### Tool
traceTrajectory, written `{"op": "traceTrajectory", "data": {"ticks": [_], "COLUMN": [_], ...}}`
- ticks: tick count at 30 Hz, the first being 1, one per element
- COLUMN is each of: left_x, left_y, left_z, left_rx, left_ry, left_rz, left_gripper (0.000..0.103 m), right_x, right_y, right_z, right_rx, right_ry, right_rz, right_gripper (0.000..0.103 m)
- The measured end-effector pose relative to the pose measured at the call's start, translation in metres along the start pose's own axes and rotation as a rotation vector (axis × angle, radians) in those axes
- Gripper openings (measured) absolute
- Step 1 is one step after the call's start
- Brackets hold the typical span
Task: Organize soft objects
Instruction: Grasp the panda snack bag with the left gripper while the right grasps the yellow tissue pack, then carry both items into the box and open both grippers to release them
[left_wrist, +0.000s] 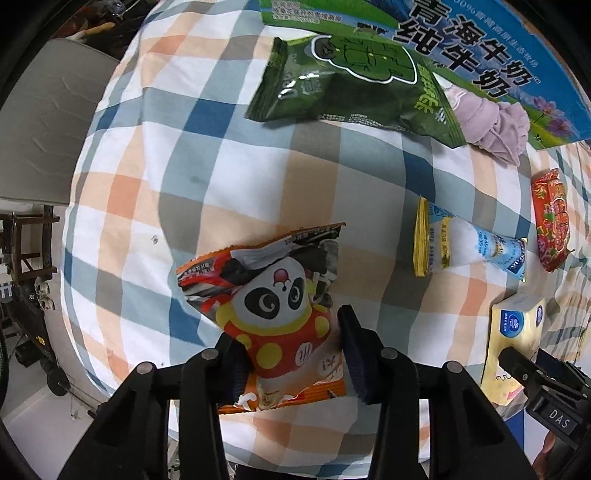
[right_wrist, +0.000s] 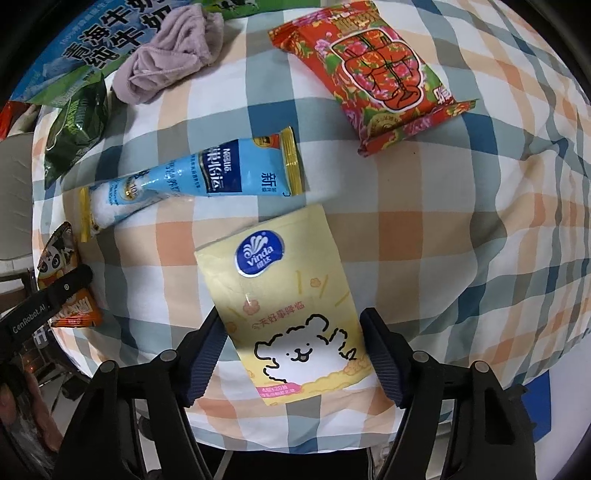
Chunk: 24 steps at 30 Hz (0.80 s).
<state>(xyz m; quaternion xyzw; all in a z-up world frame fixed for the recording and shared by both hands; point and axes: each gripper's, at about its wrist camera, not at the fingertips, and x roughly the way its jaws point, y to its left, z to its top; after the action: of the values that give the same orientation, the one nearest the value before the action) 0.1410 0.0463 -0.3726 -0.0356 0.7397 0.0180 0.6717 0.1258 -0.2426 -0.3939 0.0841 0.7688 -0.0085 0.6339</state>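
Observation:
My left gripper (left_wrist: 291, 354) is shut on the lower part of a panda snack bag (left_wrist: 273, 302), orange and red; the bag bulges between the pads. The same bag shows at the left edge of the right wrist view (right_wrist: 62, 273). My right gripper (right_wrist: 295, 350) has its jaws close on both sides of a yellow Vinda tissue pack (right_wrist: 288, 306) that lies on the checked cloth (right_wrist: 443, 221). The tissue pack also shows in the left wrist view (left_wrist: 513, 343).
On the cloth lie a green snack bag (left_wrist: 351, 85), a lilac towel (right_wrist: 173, 48), a blue Nestle pouch (right_wrist: 199, 177) and a red floral packet (right_wrist: 373, 70). A blue milk carton box (left_wrist: 480, 44) stands at the back. The table edge (left_wrist: 74, 295) drops off at left.

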Motion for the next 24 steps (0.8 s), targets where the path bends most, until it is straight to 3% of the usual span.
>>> {"op": "traceTrajectory", "data": {"ticks": [9,13,15,20,24], "left_x": [-0.045,-0.047,-0.045,-0.059,-0.078], "left_y": [-0.007,-0.01,-0.011,-0.019,-0.04], "left_z": [-0.029,-0.036,-0.04,-0.017,-0.011], "left_rx": [-0.012,-0.024,-0.025,-0.029,-0.027], "left_ry": [-0.074,-0.083,-0.078,-0.075,-0.109], "left_rz": [-0.038,-0.034,-0.033,-0.033,-0.049], "left_gripper": [0.039,0.039,0.04,0.039,0.039], "right_x": [-0.018,-0.011,0.001,0.044,0.033], "right_y": [-0.001,0.008,0.012,0.016,0.013], "right_z": [-0.023,-0.024,-0.022,-0.027,-0.039], "right_rx": [-0.031,-0.063,-0.09,-0.09,-0.084], "right_ry": [-0.044,-0.054,-0.013,0.07,0.018], "right_rz": [0.048,0.022,0.0,0.025,0.051], "right_gripper": [0.07,0.07,0.071,0.069,0.068]}}
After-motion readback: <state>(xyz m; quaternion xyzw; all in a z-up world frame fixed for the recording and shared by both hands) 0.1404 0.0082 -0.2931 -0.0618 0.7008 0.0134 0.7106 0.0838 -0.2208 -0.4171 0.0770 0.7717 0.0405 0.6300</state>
